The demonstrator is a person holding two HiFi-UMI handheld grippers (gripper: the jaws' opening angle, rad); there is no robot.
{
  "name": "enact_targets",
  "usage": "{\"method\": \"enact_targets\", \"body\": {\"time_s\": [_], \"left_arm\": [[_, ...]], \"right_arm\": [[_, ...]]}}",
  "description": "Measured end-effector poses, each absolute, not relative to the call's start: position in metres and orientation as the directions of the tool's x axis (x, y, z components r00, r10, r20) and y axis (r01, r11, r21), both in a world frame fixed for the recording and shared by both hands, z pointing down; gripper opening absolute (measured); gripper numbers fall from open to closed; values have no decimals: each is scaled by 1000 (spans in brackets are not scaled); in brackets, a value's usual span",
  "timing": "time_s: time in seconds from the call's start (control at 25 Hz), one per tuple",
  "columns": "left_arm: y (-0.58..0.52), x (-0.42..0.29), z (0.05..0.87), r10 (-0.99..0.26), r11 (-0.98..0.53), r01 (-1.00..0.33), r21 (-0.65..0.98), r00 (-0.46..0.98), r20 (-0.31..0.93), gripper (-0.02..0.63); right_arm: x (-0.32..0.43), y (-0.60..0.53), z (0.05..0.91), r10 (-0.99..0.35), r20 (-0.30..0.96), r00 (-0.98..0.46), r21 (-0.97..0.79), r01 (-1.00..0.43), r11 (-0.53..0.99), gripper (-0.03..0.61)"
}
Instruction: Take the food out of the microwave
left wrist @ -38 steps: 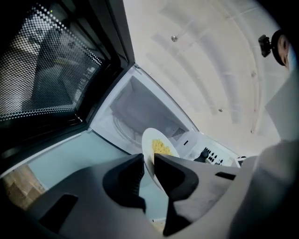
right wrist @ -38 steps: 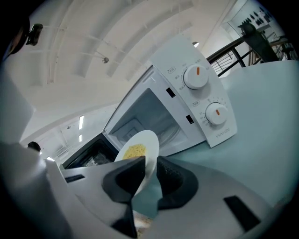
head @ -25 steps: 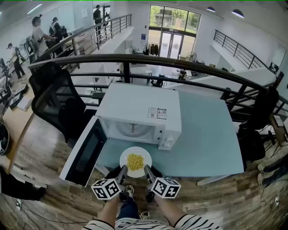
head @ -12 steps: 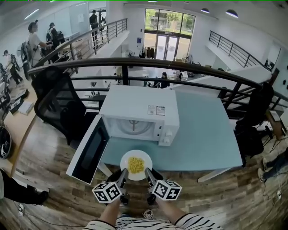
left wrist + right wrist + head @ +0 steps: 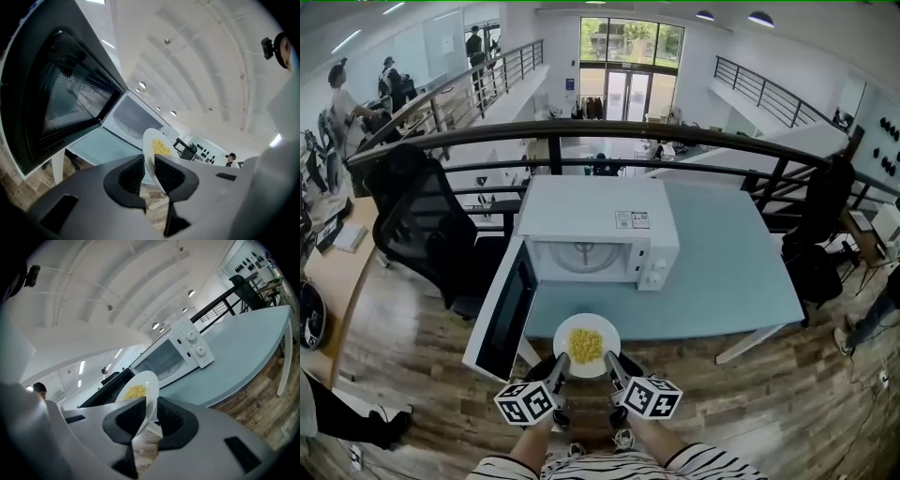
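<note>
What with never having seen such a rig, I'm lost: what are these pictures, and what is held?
There is no robot: a person carries a hand-held gripper in each hand. The head view looks down from the person's head: the left hand-held gripper and the right hand-held gripper each clamp the near rim of a plate of yellow food. Behind it a microwave, door open, stands on a blue table. The other two views come from cameras riding on each hand-held gripper, looking along its jaws, closed on that rim.
</note>
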State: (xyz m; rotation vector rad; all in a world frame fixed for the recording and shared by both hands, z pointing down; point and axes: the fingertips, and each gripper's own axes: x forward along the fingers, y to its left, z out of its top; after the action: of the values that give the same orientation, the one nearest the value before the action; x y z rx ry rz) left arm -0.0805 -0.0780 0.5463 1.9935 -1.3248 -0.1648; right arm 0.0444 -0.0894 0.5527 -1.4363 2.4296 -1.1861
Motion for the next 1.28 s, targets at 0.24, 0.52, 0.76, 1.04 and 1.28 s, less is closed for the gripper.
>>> {"method": "enact_targets", "body": {"time_s": [0.24, 0.52, 0.76, 1.04, 1.28], "left_arm": [[-61, -89, 549, -820, -234, -736, 635, 500, 278, 80], [-47, -88, 549, -791, -273, -719, 639, 545, 276, 80], [-34, -88, 548, -779, -289, -715, 637, 563, 277, 78], [-19, -93, 546, -774, -299, -712, 636, 571, 275, 77], [-9, -96, 544, -770, -307, -708, 636, 578, 271, 77]], "right_arm": [[36, -67, 555, -793, 313, -523, -651, -726, 222, 84], [38, -48, 555, -816, 321, -480, -650, -738, 179, 84], [37, -33, 554, -824, 323, -465, -646, -745, 168, 84], [33, -18, 553, -827, 326, -458, -644, -748, 161, 84], [30, -8, 551, -832, 324, -451, -641, -751, 157, 84]]}}
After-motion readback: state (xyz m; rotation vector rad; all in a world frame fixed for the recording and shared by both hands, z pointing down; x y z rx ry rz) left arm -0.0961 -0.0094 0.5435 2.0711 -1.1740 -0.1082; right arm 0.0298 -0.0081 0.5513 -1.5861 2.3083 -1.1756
